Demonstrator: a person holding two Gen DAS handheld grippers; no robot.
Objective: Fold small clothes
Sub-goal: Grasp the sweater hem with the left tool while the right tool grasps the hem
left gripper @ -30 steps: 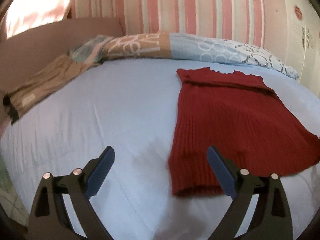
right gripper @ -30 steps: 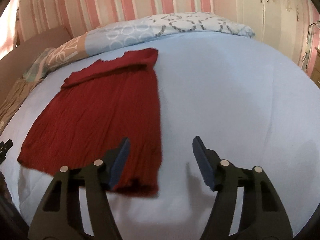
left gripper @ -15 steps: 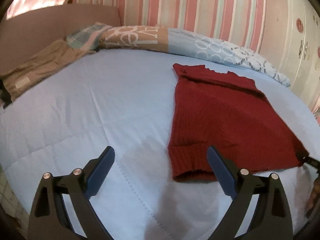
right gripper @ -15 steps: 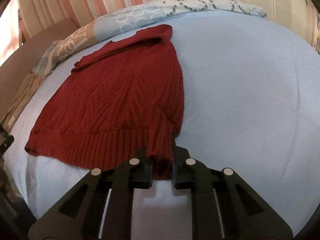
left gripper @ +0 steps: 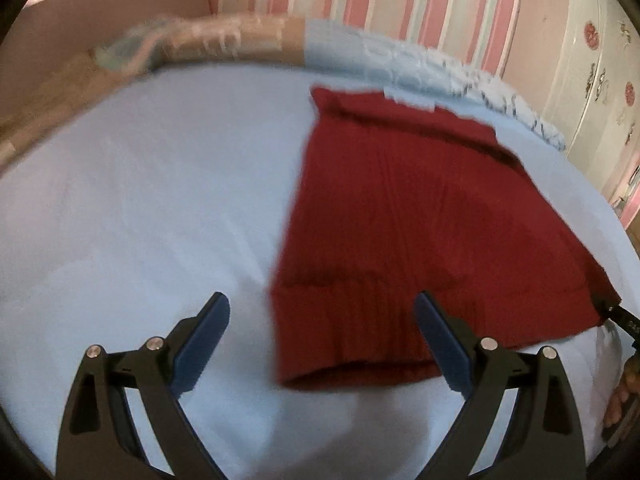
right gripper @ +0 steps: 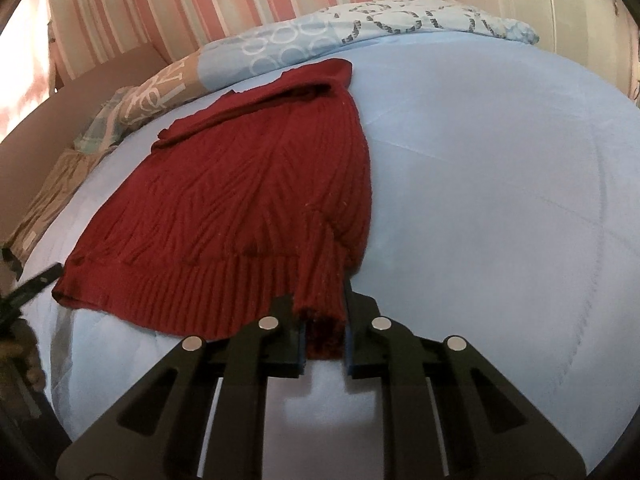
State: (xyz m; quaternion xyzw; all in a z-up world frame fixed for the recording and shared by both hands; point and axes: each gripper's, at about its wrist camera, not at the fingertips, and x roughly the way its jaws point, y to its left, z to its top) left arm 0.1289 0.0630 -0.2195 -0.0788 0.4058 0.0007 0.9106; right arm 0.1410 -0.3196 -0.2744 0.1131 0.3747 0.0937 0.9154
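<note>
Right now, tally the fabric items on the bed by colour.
Dark red ribbed knit sweater: 1
Light blue patterned pillow: 1
Tan patterned pillow: 1
Beige folded cloth: 1
Total: 4

A home bedroom. A bed under a pale blue quilt (right gripper: 500, 200) fills the area ahead of the claw; a patterned pillow (right gripper: 360, 36) lies along its far edge, with pink-and-white striped wallpaper (left gripper: 360, 4) behind it. A white wardrobe with decorated doors (left gripper: 592, 80) stands to the far right, and a brown headboard (left gripper: 100, 12) to the far left
</note>
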